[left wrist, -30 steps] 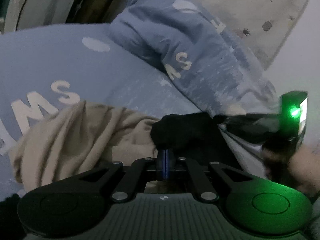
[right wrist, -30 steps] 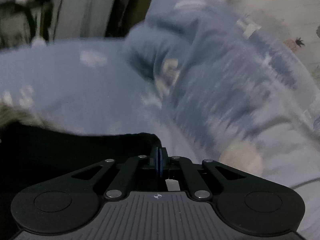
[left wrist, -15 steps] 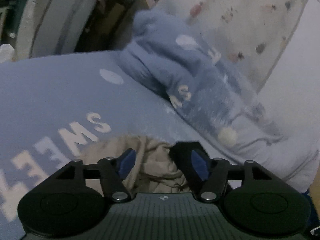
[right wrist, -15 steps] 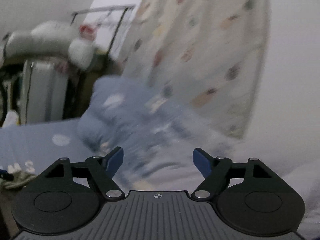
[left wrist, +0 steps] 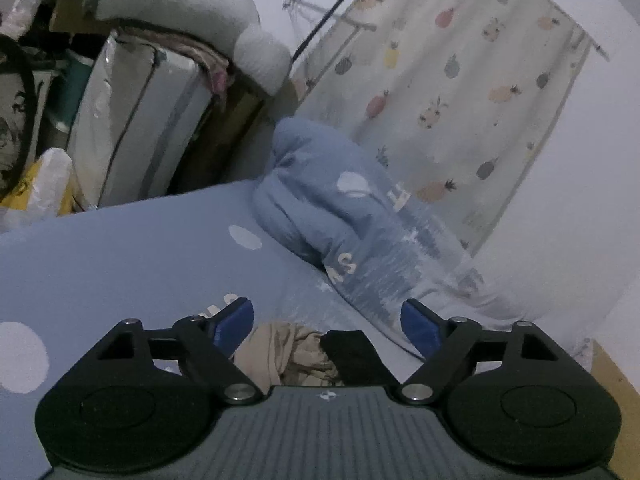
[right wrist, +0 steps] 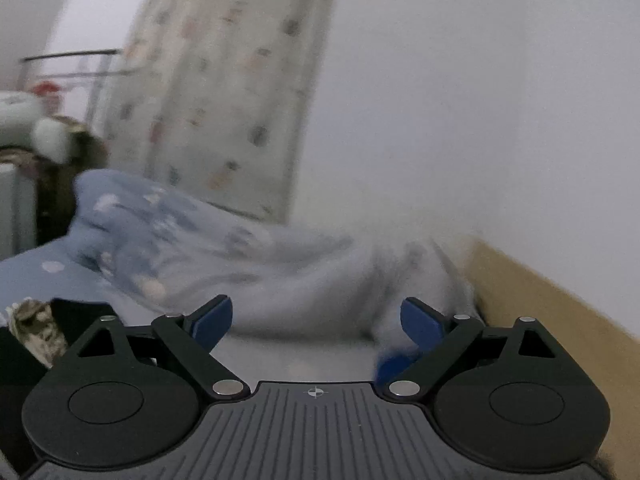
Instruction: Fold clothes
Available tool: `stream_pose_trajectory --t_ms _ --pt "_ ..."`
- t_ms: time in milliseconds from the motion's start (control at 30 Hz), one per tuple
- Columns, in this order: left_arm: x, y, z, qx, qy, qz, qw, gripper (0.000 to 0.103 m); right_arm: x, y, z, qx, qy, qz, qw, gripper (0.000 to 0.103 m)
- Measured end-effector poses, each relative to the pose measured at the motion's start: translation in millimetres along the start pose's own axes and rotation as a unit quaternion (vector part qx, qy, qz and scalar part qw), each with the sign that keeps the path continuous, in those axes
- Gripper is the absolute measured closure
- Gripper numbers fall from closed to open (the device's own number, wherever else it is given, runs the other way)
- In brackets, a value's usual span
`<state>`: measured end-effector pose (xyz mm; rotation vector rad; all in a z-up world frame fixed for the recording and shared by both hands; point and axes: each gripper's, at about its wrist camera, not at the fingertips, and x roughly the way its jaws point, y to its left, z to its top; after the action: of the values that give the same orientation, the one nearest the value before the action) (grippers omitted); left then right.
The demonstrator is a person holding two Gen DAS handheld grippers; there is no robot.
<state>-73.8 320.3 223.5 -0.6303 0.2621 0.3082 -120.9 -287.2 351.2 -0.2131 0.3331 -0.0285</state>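
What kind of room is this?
Most likely a bedroom: a blue bedsheet with white dots and lettering, a bunched blue quilt, and a pineapple-print fabric wardrobe cover.

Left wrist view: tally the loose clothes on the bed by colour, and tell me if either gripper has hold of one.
Beige garment: 1
Black garment: 1
Total: 2

Both lie bunched side by side on the blue bedsheet, in front of the rolled blue quilt. The left gripper and right gripper have just been opening; nothing is between their jaws.
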Motion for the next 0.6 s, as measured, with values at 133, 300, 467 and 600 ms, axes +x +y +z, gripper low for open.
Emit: stream_pose_trajectory --t_ms 133,300,467,600 --pt "-25 13 -16 -0.016 0.017 0.012 0.9997 0.014 -35 -37 -56 0.068 0.037 -0.037 0.996 0.01" --pt "-31 51 -55 -0.042 0.065 0.043 0.9961 0.014 -67 -58 -121 0.124 0.078 -0.055 0.988 0.01" --pt "-3 91 -92 -0.07 0.12 0.071 0.9878 0.014 -77 -59 -163 0.153 0.115 -0.056 0.98 0.01" --pt "28 119 -110 -0.089 0.156 0.089 0.9798 0.015 -93 -63 -182 0.158 0.135 -0.058 0.976 0.01"
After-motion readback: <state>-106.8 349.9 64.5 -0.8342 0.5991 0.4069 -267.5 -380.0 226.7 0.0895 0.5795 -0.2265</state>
